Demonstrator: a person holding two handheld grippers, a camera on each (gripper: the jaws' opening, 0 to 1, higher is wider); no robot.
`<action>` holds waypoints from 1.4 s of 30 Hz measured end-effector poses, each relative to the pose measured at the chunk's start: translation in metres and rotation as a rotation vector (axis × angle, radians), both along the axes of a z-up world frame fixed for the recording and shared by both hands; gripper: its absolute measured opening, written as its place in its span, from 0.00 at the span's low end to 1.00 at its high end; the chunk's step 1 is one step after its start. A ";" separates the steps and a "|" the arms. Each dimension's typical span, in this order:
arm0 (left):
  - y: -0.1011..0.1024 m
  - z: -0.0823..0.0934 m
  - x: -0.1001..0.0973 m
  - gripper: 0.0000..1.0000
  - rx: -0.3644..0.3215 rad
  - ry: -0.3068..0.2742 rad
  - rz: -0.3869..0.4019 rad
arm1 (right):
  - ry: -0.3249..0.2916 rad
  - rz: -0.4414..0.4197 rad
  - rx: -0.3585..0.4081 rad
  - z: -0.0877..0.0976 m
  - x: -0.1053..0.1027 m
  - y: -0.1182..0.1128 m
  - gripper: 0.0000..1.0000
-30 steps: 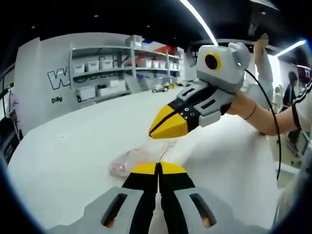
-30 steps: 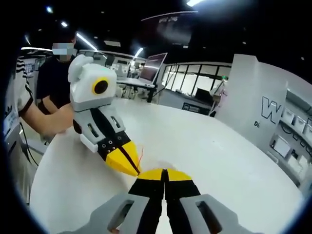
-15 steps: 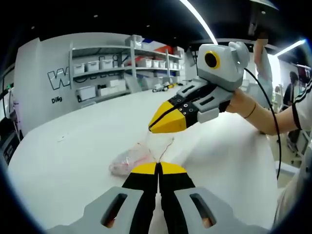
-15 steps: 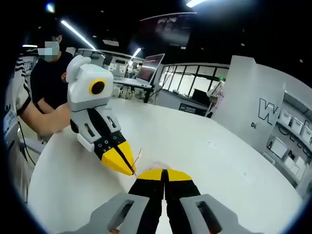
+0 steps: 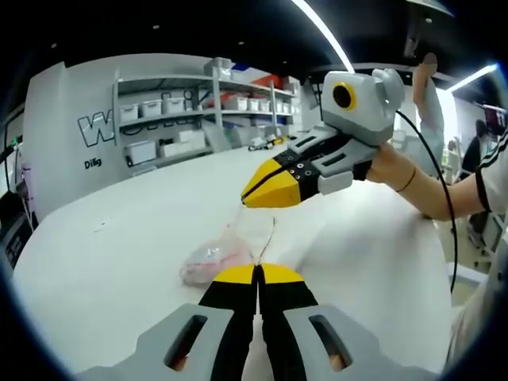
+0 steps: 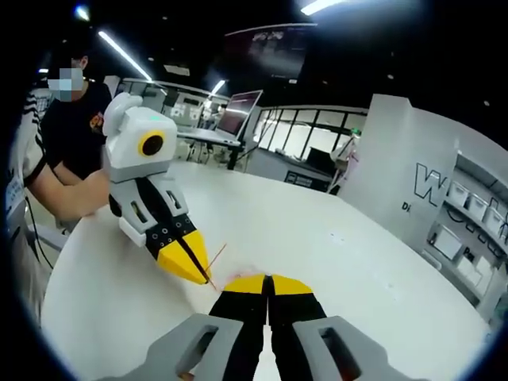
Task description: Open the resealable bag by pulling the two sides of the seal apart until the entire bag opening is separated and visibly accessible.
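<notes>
- Left gripper (image 5: 257, 268), black with yellow tips, rises from the bottom of the left gripper view with its jaws pressed together on one lip of the clear plastic resealable bag (image 5: 213, 260); the bag's crumpled body, with something pinkish inside, hangs just ahead of and to the left of those tips, over the white round table (image 5: 119, 238).
- Ahead of those tips and slightly above, the right gripper (image 5: 248, 198) comes in from the right of the same view, grey-bodied with a yellow beak; its jaws look closed on the opposite lip, a thin film edge running from its tip toward the left gripper's.
- Between the two sets of tips the film is stretched into a narrow gap, so I judge the step in hand to be the pulling-apart of the seal, partly done; how much of the seal has parted is too small to tell.
- In the right gripper view, the left gripper (image 6: 208, 281) sits just left of the right gripper's (image 6: 268, 279) own closed tips, with a thin reddish seal edge (image 6: 216, 255) showing between them.
- Next, the move calls for drawing the two grippers farther apart, straight away from each other, while both keep their pinch, until the mouth gapes along its whole length.
- Likely risk: the slick film slips from one pinch, or the bag lifts rather than opens.
</notes>
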State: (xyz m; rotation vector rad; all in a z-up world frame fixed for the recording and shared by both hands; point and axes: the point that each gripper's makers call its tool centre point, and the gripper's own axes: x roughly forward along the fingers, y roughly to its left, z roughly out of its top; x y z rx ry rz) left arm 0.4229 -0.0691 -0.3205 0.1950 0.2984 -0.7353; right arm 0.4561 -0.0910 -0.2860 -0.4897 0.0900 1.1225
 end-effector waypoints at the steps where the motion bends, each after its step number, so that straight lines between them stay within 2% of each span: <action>1: 0.000 0.000 0.000 0.01 -0.001 0.000 0.000 | -0.002 -0.003 0.001 0.001 0.001 -0.001 0.00; 23: 0.000 0.001 -0.002 0.01 -0.009 -0.002 -0.006 | -0.004 -0.041 0.022 0.007 0.008 -0.007 0.00; 28: -0.001 0.004 -0.002 0.01 -0.017 -0.012 -0.004 | -0.006 -0.048 0.025 0.008 0.009 -0.009 0.00; 32: 0.000 0.009 0.000 0.01 -0.019 -0.052 -0.003 | -0.018 -0.048 0.031 0.010 0.008 -0.009 0.00; 42: 0.002 0.011 0.000 0.02 -0.053 -0.030 -0.001 | -0.019 -0.046 0.027 0.008 0.006 -0.006 0.00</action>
